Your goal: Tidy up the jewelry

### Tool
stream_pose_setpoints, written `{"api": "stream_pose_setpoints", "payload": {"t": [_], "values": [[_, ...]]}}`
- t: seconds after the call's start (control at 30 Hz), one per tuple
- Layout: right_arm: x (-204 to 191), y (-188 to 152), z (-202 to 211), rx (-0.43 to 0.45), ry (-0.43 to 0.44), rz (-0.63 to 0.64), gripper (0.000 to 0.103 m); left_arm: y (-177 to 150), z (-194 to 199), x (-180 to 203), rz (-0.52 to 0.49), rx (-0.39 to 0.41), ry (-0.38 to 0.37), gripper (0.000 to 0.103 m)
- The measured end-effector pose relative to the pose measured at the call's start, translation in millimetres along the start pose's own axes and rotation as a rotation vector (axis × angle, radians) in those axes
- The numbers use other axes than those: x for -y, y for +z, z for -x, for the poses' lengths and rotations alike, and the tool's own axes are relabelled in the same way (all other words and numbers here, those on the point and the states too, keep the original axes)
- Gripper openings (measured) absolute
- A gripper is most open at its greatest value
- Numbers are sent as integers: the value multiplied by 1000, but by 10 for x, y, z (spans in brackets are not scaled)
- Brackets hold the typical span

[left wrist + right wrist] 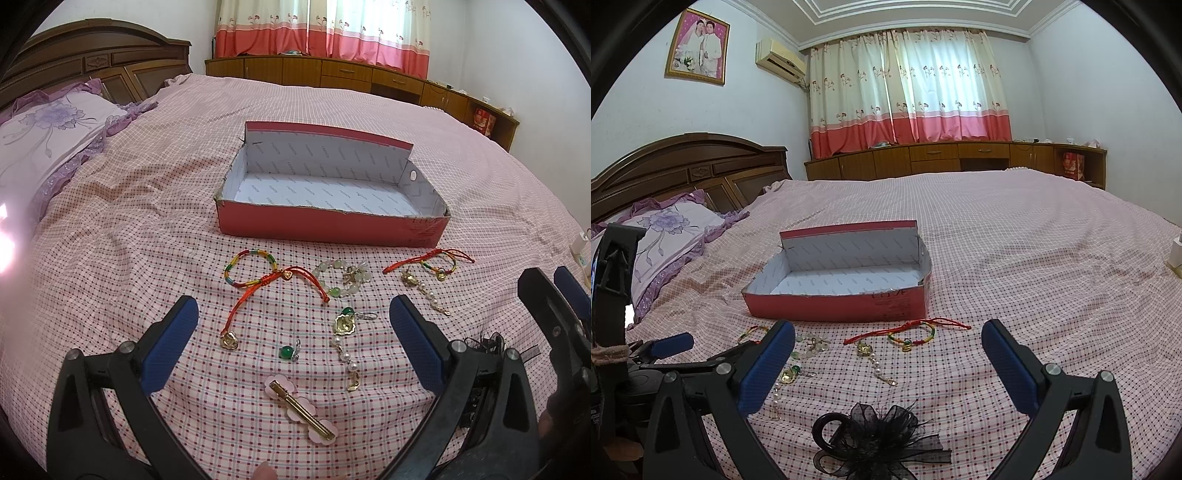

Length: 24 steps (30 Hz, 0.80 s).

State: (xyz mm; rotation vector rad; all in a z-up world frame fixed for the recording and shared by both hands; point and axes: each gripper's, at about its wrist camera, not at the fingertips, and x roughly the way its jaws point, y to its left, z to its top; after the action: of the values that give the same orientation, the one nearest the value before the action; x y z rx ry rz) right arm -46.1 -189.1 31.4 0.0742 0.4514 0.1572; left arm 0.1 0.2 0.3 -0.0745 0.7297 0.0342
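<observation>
Setting: a bed [110,221] under a pink checked cover, jewelry spread along its near edge.
Box: a red cardboard box [328,221] with a white lining sits open behind the jewelry, nothing visible inside.
Bracelets: a rainbow cord bracelet [251,271] with red tails lies left; a pale green bead bracelet [338,278] beside it; a second rainbow bracelet [437,264] right.
Small pieces: a gold and pearl earring [345,343], a green bead charm [288,350], and a pink flower hair clip [301,411] with a gold bar lie nearest.
Black piece: a black mesh hair bow [879,443] lies under the right gripper [888,363], its lower edge cut off.
Left gripper [293,334]: fingers spread wide, holding nothing, above the small pieces.
Right gripper: fingers likewise released.
Hard to see: the bead bracelet is partly hidden behind a finger in the right view.
</observation>
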Motion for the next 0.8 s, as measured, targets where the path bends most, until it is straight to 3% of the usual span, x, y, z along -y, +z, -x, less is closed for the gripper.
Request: {"api": "stream_pose_setpoints", "payload": {"t": [0.33,0.67,0.8], "values": [[-1,180,-40,-8,-7,-24,103,183,-104,-195,27,-23,-2,96],[178,323,-516,-105,-7,-54,103,309,-471,-455,13,-91,38,96],[241,328,-783,-171,8,-78,103,294,-655,-509,8,-135,39,90]]}}
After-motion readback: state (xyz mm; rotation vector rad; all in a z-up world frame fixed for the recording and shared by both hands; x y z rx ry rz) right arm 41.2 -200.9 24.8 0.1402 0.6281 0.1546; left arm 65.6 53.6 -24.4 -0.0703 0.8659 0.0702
